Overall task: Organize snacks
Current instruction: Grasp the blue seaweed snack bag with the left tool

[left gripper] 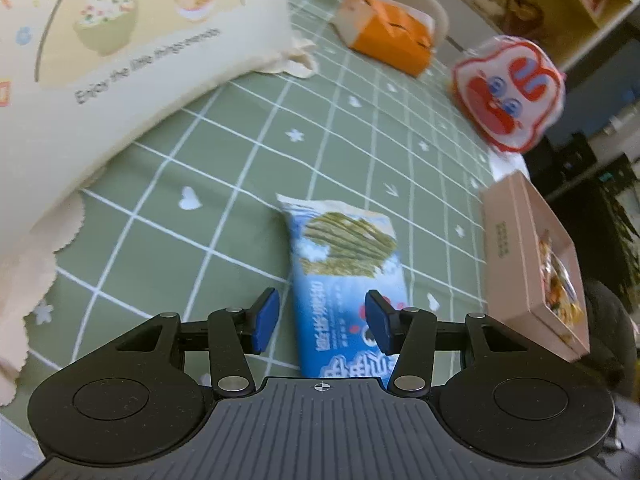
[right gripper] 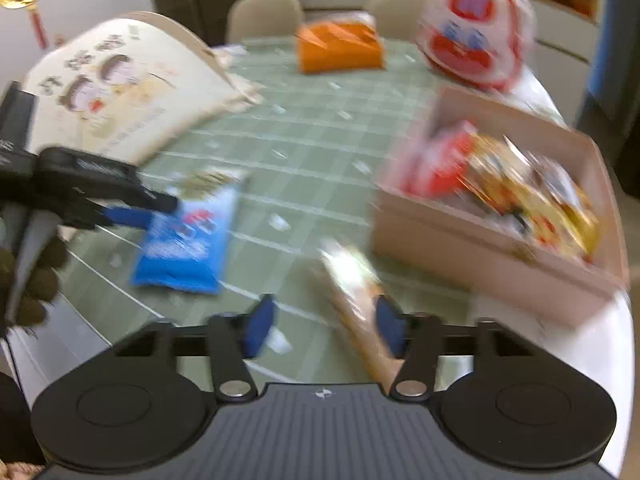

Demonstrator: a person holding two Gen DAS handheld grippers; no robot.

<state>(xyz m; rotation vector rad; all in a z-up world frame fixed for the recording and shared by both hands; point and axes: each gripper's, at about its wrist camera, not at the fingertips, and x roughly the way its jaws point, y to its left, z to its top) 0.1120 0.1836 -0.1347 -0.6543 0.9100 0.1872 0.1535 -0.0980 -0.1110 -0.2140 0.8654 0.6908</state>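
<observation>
A blue snack packet [left gripper: 344, 268] lies flat on the green checked tablecloth [left gripper: 224, 184]. My left gripper [left gripper: 322, 320] is open just above its near end, one blue pad on each side. It also shows in the right wrist view [right gripper: 132, 210] over the same blue packet [right gripper: 188, 240]. My right gripper [right gripper: 324, 326] is open over a long tan wrapped snack [right gripper: 360, 304] that lies close to the right pad. The pink box [right gripper: 480, 256] with several snacks in it stands to the right.
A large cream cartoon bag [left gripper: 120, 52] lies at the left. An orange tissue box [left gripper: 392, 32] and a red-and-white rabbit-shaped pack [left gripper: 508, 92] stand at the back. The pink box [left gripper: 528, 264] sits by the table's right edge. Chairs stand behind the table.
</observation>
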